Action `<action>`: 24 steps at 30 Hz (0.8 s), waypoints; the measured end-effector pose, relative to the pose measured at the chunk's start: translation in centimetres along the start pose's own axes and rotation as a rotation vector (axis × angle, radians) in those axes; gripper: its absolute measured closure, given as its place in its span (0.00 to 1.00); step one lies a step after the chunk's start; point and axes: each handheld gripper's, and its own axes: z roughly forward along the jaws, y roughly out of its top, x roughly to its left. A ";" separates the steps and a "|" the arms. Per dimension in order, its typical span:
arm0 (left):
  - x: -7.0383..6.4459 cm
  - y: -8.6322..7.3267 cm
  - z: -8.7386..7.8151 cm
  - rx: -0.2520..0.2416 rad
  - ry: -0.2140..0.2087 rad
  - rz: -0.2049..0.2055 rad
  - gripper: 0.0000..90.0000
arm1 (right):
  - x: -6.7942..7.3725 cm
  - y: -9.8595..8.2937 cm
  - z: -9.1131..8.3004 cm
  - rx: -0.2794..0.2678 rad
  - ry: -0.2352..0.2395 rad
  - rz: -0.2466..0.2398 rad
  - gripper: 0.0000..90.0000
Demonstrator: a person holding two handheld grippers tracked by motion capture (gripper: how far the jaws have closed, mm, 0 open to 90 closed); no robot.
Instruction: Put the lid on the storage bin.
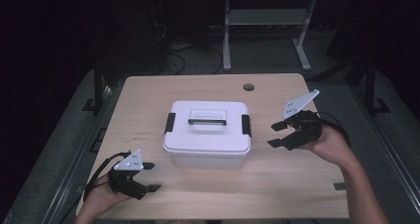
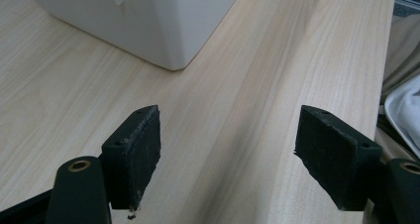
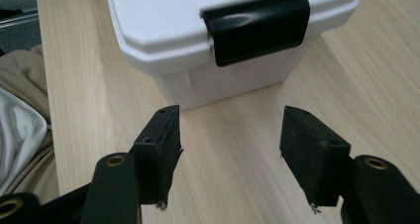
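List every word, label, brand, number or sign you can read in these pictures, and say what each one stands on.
None can be read.
White storage box: lid, walls, black handle and black side latch are all plain, with no print or label.
Wooden table: bare wood grain, no markings; a small dark tab at its right edge is too small to tell.
Left gripper and right gripper: the grey plates carry small dots, no lettering.

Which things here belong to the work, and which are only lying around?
Belong to the work:
white box, lid latched
right latch
left hand-held gripper, open
right hand-held gripper, open

Only around:
table
floor cables
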 end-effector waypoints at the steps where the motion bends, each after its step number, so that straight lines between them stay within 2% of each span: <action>1: 0.0 0.0 0.0 0.000 0.000 0.001 0.28 | 0.0 -0.2 0.0 0.003 -0.002 0.002 0.45; 24: -0.2 -0.1 0.1 0.005 0.006 -0.002 0.28 | 0.7 -3.2 0.9 0.003 0.004 0.038 0.42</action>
